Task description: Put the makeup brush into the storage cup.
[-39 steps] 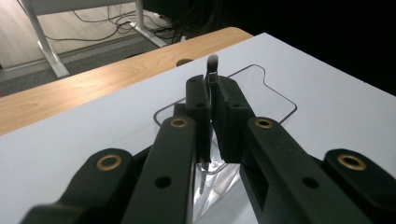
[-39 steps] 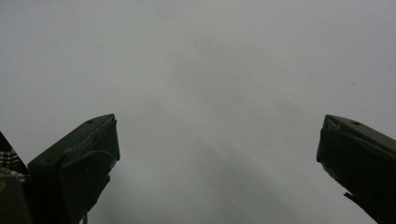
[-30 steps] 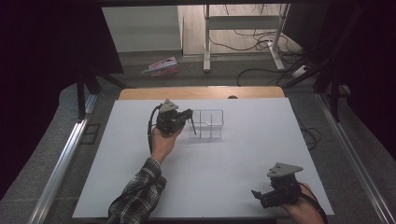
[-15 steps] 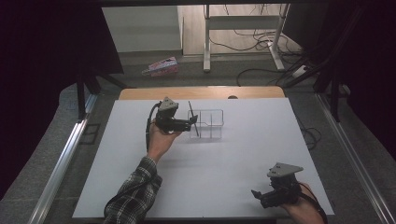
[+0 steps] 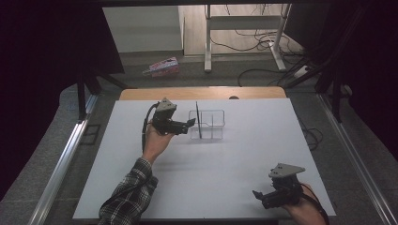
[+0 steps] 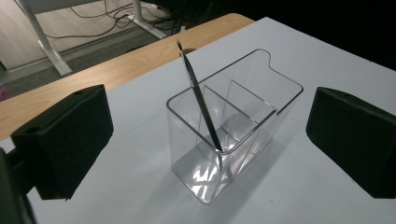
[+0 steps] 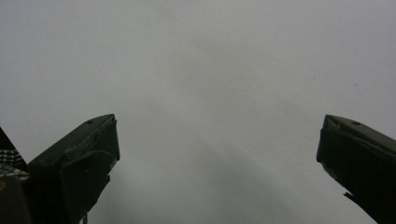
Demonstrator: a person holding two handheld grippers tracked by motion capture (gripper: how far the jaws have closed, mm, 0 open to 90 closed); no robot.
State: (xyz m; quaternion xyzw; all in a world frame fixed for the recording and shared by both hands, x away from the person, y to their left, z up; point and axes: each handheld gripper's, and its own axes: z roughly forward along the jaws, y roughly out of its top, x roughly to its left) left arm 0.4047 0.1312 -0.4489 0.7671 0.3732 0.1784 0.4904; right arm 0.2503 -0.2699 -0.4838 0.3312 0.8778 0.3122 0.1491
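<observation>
**Pen leaning in the clear organizer, both grippers empty**

Pen (image 6: 201, 100) stands tilted in the near compartment of the clear organizer (image 6: 261, 116), its tip on the floor of the box and its upper end past the rim. The left gripper view shows the dividers inside; the high view shows the organizer (image 5: 212, 123) near the far edge of the tabletop (image 5: 244, 159). Just beside it, the left gripper (image 5: 190, 123) has its jaws wide apart, holding nothing. The right gripper (image 5: 257, 194) sits at the near right corner, jaws spread over bare surface.
</observation>
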